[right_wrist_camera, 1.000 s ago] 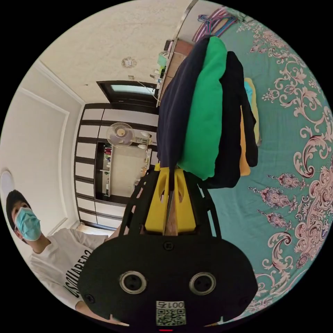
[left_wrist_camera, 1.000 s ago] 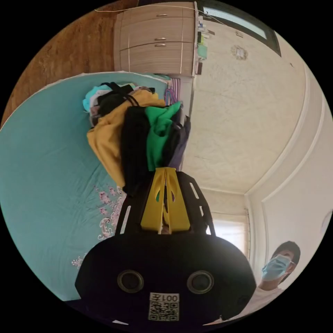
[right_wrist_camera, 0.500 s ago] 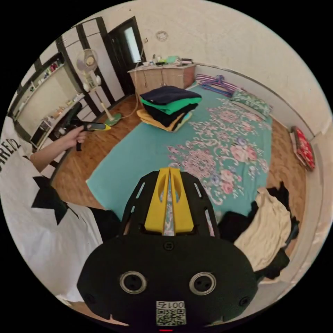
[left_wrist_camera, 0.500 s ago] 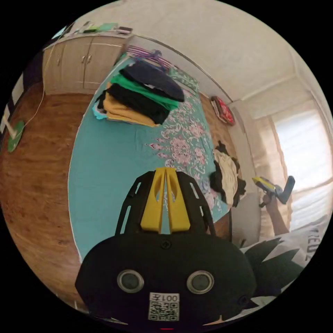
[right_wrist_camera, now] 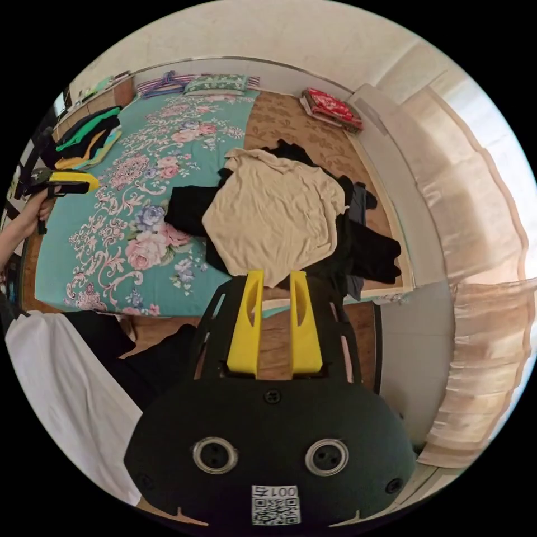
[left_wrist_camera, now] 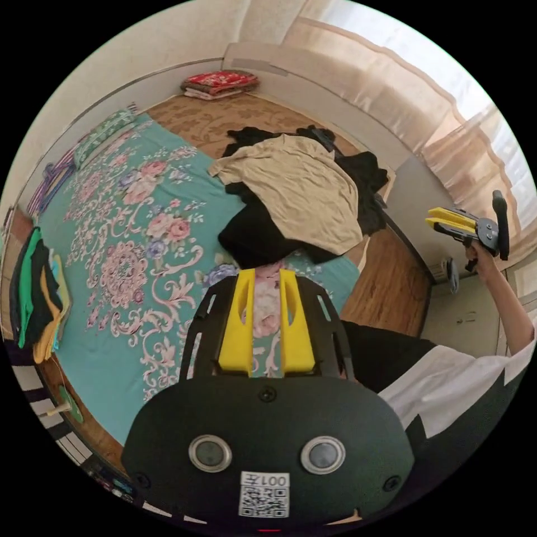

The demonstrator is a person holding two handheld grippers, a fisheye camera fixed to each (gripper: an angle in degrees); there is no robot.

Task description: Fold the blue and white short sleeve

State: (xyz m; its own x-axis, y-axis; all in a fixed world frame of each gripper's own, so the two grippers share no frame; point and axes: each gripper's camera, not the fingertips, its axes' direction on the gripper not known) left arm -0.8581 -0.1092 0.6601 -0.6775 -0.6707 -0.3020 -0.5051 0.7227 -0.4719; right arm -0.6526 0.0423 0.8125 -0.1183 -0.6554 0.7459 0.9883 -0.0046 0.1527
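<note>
A heap of unfolded clothes (left_wrist_camera: pixel 296 184) lies at one end of the bed, with a beige shirt (right_wrist_camera: pixel 274 215) spread on top of black garments. A grey-blue piece (right_wrist_camera: pixel 361 198) peeks out at the heap's far edge. My left gripper (left_wrist_camera: pixel 265 273) hovers open above the teal floral sheet (left_wrist_camera: pixel 140 235), just short of the heap. My right gripper (right_wrist_camera: pixel 278 274) hangs open over the bed's edge, close to the beige shirt's hem, holding nothing. A hand holds each gripper in the other's view: right gripper (left_wrist_camera: pixel 429 217), left gripper (right_wrist_camera: pixel 92 182).
A folded stack of navy, green, black and yellow clothes (left_wrist_camera: pixel 33 291) sits at the bed's other end (right_wrist_camera: pixel 86 137). A green pillow (right_wrist_camera: pixel 215 84), hangers (right_wrist_camera: pixel 168 81) and a red cushion (left_wrist_camera: pixel 218 84) lie beyond. Curtains (right_wrist_camera: pixel 481 212) and wooden floor (left_wrist_camera: pixel 386 279) border the bed.
Both grippers came away from the folded stack and swung round to the unfolded heap. Their jaws, shut half a second ago, now stand open.
</note>
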